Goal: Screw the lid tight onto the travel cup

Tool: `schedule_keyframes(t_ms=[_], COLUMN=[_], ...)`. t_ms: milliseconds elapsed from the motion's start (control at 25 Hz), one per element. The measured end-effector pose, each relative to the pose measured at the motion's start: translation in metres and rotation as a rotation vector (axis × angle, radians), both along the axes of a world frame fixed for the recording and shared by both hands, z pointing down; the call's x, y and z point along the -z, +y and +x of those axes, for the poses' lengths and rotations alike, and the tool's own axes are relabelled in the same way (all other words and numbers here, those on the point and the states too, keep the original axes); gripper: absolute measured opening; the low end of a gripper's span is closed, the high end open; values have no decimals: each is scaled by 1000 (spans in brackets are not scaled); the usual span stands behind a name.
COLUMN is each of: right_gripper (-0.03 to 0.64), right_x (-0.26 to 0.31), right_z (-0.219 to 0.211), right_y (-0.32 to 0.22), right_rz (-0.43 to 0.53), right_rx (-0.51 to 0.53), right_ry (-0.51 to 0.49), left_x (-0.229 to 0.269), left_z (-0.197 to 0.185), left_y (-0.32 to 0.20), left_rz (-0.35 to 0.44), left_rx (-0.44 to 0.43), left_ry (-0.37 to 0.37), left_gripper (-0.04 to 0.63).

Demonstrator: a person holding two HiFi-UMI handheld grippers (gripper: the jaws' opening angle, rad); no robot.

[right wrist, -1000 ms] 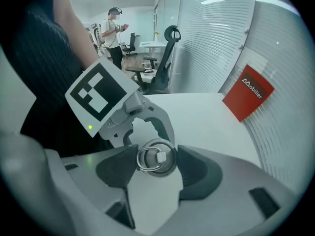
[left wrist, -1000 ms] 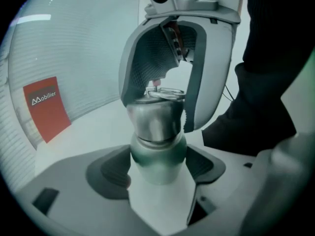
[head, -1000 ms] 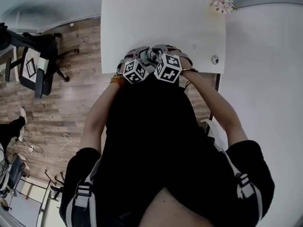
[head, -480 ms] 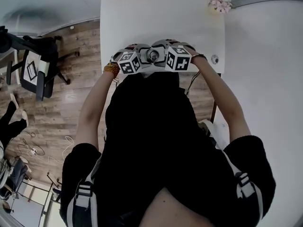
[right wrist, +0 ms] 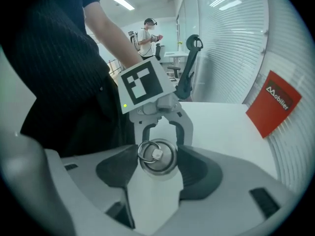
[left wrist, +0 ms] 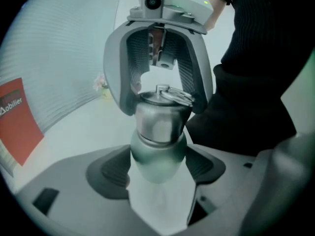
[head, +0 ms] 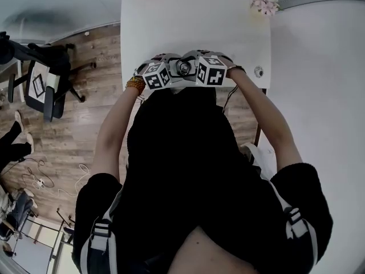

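Left gripper view: left tool (left wrist: 157, 173) clamped on travel cup (left wrist: 157, 154) body, seen side-on. Right gripper view alone gives the lid (right wrist: 160, 162) end-on, ring (right wrist: 147, 151) on top, between the jaws of the right tool (right wrist: 157, 159), which are closing, pads touching it. Head view: cup hidden under both marker cubes (head: 209, 72) at the bench (head: 194, 27) near edge; open white surface beyond, flowers (head: 265, 3) at far right corner, chair (head: 48, 79) off the left edge on the floor (head: 74, 141).

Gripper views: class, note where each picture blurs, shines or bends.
Left gripper view: black vignetted corners, brushed-steel travel cup soft and defocused, pale glare on its side. Right gripper view: round steel ringed lid sharper; ribbed white wall bows from fisheye distortion.
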State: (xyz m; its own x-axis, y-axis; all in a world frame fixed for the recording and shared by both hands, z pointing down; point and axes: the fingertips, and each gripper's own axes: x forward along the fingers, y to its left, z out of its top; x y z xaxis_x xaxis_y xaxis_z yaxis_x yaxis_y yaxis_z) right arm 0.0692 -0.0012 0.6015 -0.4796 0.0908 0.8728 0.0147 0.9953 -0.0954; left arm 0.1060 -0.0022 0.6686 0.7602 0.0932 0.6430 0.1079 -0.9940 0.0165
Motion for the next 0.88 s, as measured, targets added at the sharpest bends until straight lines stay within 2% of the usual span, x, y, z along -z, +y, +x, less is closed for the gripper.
schedule_keyframes(t_ms=[240, 600, 720, 800, 880], right_gripper=[253, 256, 284, 298, 295], right_x=[6, -3, 4, 10, 8], right_z=[0, 0, -1, 0, 2], right_y=[-4, -7, -3, 0, 2], right_rz=[-32, -29, -15, 37, 118], right_rx=[-221, -434, -378, -247, -70], right_ry=[-41, 12, -47, -70, -31], left_x=[0, -1, -1, 1, -1], left_z=[-1, -2, -4, -7, -10], left_y=[-1, 0, 2, 3, 4], left_rz=[0, 16, 20, 24, 38], left_rx=[188, 346, 290, 209, 119], left_ry=[32, 35, 54, 58, 36], left_gripper=[351, 353, 353, 353, 353])
